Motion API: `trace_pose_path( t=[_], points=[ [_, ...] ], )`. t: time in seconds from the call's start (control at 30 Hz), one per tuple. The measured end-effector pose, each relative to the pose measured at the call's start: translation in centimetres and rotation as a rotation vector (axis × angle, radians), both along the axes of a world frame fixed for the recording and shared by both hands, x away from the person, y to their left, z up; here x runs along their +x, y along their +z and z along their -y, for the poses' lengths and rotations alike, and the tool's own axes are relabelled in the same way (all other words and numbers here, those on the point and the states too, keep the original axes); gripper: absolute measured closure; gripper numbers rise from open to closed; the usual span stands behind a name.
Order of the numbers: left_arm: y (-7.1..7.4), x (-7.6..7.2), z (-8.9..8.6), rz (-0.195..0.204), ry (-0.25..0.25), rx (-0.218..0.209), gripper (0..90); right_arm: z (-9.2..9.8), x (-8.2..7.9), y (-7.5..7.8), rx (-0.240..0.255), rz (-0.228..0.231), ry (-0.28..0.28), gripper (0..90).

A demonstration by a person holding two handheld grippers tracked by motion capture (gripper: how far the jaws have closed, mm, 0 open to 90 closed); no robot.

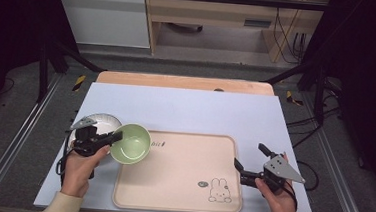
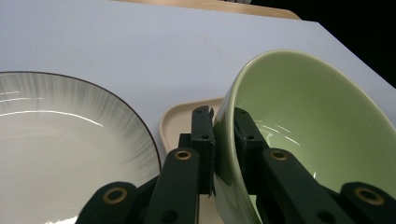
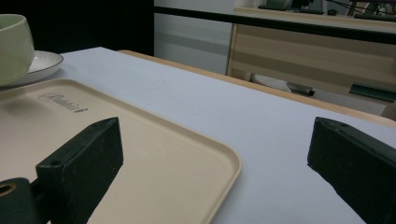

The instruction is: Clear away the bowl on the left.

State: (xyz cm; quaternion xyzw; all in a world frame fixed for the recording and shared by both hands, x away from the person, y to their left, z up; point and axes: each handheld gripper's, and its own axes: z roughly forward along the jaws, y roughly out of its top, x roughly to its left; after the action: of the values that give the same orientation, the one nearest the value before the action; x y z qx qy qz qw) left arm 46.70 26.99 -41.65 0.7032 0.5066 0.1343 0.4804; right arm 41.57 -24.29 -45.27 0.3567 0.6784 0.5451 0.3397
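Note:
A light green bowl (image 1: 131, 143) hangs tilted over the near-left corner of the beige tray (image 1: 185, 186), held by its rim. My left gripper (image 1: 115, 137) is shut on the green bowl's rim (image 2: 224, 135), one jaw outside the wall and one inside. A white plate with a dark edge (image 1: 102, 123) lies on the table just left of the bowl and shows large in the left gripper view (image 2: 60, 149). My right gripper (image 1: 249, 158) is open beside the tray's right edge (image 3: 229, 163), with nothing between its jaws. The green bowl (image 3: 14, 46) and the plate (image 3: 44, 63) show far off at the left of the right gripper view.
The tray carries a rabbit drawing (image 1: 219, 190) near its front right and a small script logo (image 1: 158, 144) at its far left. A pale blue mat (image 1: 185, 111) covers the table. Beyond the table stand a wooden cabinet (image 1: 207, 17) and cables (image 1: 293, 40).

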Motion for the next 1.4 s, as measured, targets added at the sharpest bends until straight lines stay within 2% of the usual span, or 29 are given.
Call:
trace_pose_path(
  t=[0.1, 0.63, 0.93, 1.4],
  points=[
    [-0.1, 0.0, 0.4, 0.004, -0.003, 0.002, 81.3, 0.0, 0.0, 0.0, 0.001, -0.001, 0.000, 3.6],
    [-1.1, -0.1, 4.1, -0.018, -0.089, 0.001, 81.2, 0.0, 0.0, 0.0, 0.000, -0.005, -0.002, 3.5],
    [-1.7, 0.0, 5.2, -0.031, -0.108, -0.010, 81.2, 0.0, 0.1, -0.1, 0.000, -0.006, -0.004, 3.5],
    [-2.2, -0.1, 6.8, -0.050, -0.155, 0.011, 81.2, 0.0, 0.1, -0.1, 0.000, -0.010, -0.003, 3.6]
  ],
)
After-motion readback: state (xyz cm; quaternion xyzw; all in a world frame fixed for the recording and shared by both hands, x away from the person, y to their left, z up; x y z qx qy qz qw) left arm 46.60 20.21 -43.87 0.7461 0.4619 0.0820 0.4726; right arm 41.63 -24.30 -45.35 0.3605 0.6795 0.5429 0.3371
